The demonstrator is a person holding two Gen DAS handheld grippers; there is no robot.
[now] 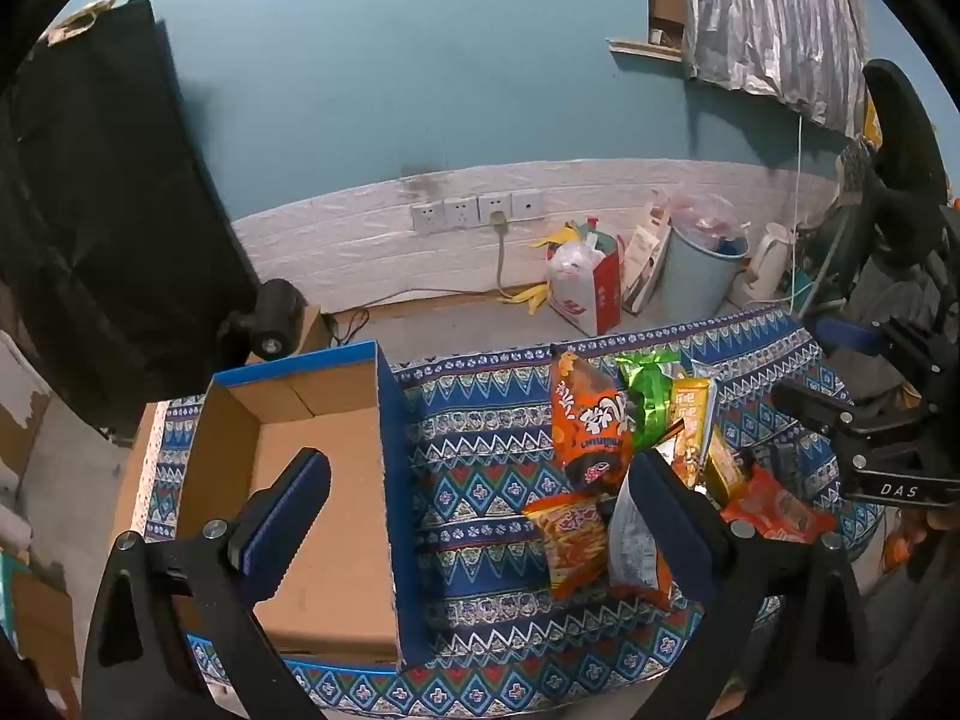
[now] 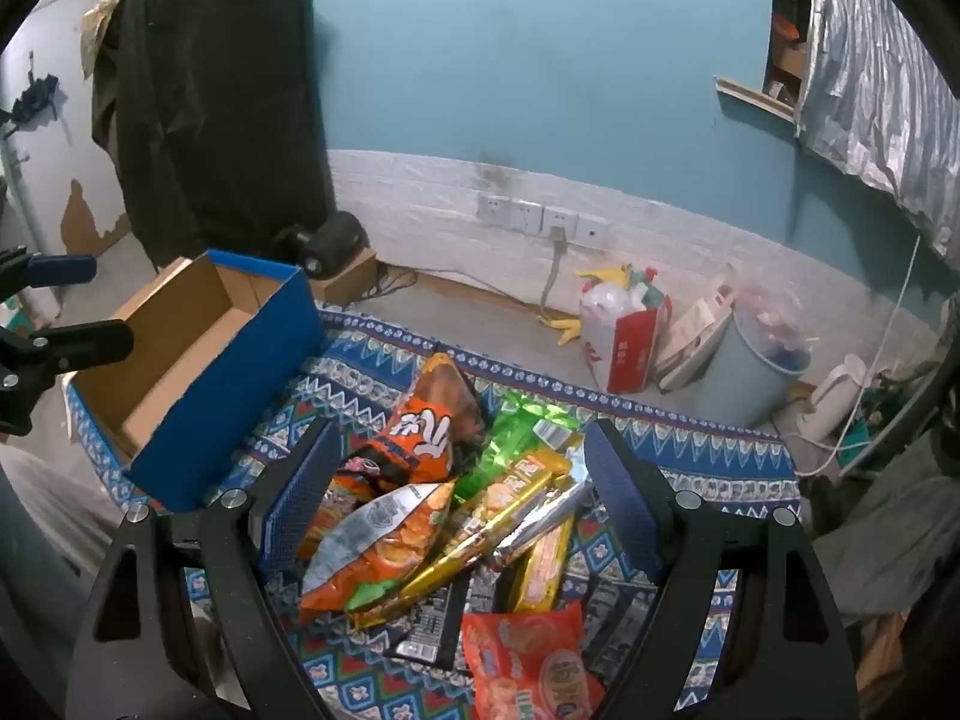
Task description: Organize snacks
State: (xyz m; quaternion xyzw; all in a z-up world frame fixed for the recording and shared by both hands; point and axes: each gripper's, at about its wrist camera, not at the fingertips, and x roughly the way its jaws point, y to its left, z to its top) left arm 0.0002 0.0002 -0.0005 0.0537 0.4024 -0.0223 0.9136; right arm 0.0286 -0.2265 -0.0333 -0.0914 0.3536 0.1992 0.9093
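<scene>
Snacks (image 2: 456, 516) lie heaped on the patterned cloth (image 1: 480, 420), loose and overlapping, apparently awaiting sorting into the box (image 1: 312, 468), which stands open-topped and shows nothing inside.

Right gripper (image 2: 456, 504): jaws spread wide, nothing held. It hovers directly above the heap, angled down; the orange bag (image 2: 420, 426) sits just ahead, the gold bars (image 2: 480, 534) and a silver-orange bag (image 2: 384, 540) between the fingers, the red pack (image 2: 534, 666) beneath. The box lies ahead to its left.

Left gripper (image 1: 474, 516): jaws likewise wide apart and empty. It is held over the box's right wall, one finger above the box floor, the other beside the heap's near edge. Judgement: both are poised; no pick has begun.
</scene>
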